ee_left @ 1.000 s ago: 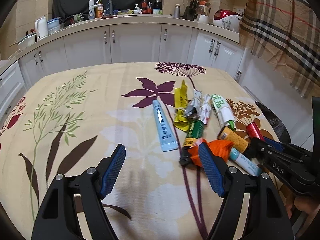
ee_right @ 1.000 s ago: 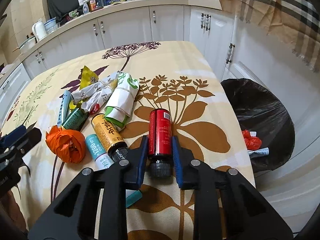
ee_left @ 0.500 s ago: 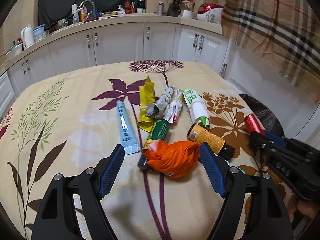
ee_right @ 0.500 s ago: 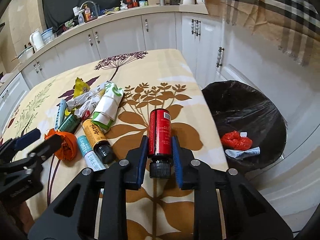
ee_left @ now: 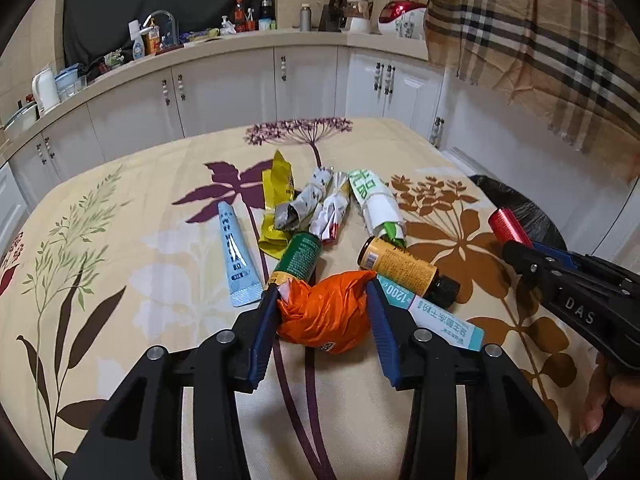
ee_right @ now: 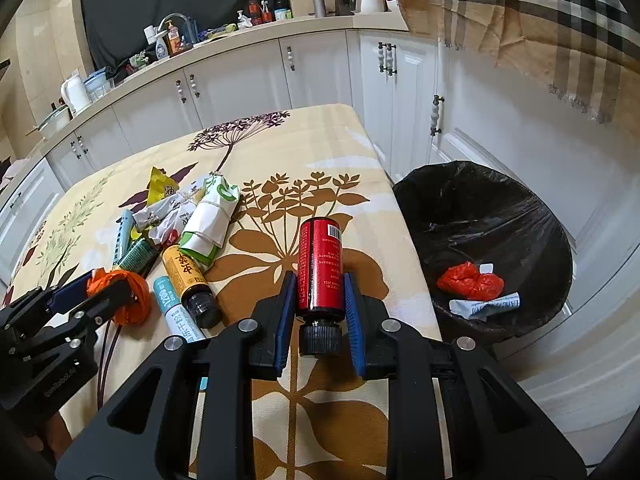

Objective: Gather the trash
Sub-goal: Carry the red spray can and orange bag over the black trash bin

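Left wrist: left gripper [ee_left: 324, 312], jaws just closing, clamps the orange bag wad [ee_left: 324, 316] on the table [ee_left: 120, 280]; right wrist: right gripper [ee_right: 318, 304] grips the red bottle [ee_right: 320, 264], lengthwise along the fingers, bin [ee_right: 492, 216] rightward, nearer this hand.

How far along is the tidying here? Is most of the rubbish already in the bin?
Barely started. The black-lined bin holds only a red crumpled bag and a paper scrap. In hand: the right tool grips a red bottle; the left tool has just been closing around an orange bag. Left on the table: the yellow bottle, green can, blue tube and several wrappers.
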A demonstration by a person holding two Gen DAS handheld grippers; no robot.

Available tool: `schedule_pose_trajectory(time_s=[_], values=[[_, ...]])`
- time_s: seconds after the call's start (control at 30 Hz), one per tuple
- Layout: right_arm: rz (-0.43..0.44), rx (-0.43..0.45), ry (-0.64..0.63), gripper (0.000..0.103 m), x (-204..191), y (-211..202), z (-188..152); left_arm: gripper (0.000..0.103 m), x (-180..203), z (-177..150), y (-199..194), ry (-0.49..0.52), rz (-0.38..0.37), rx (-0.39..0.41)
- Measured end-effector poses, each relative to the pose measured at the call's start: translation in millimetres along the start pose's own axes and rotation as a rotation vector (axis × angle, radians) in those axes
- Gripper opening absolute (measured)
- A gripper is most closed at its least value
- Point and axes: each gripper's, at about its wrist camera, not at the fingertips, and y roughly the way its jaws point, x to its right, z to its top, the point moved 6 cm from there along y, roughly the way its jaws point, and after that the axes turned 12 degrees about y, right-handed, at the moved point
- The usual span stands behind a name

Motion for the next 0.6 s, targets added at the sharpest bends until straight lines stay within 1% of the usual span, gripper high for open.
schedule_pose_trajectory(time_s=[0.13, 0.37, 0.47, 0.6], values=[[0.003, 0.018, -0.003, 0.023, -1, -4, 3, 0.044, -1, 8, -9, -0.007, 0.005, 0.033], [-0.016, 0.081, -0.014, 0.023, 3, -18, 15, 0.044, 3, 34, -21, -0.014, 0.000, 0.114], [-0.042, 0.120, -0.011, 0.023, 12, -25, 25, 0.044, 10, 46, -20, -0.009, -0.013, 0.135], [-0.101, 0.176, -0.008, 0.023, 29, -33, 39, 0.044, 24, 61, -16, 0.003, -0.032, 0.163]])
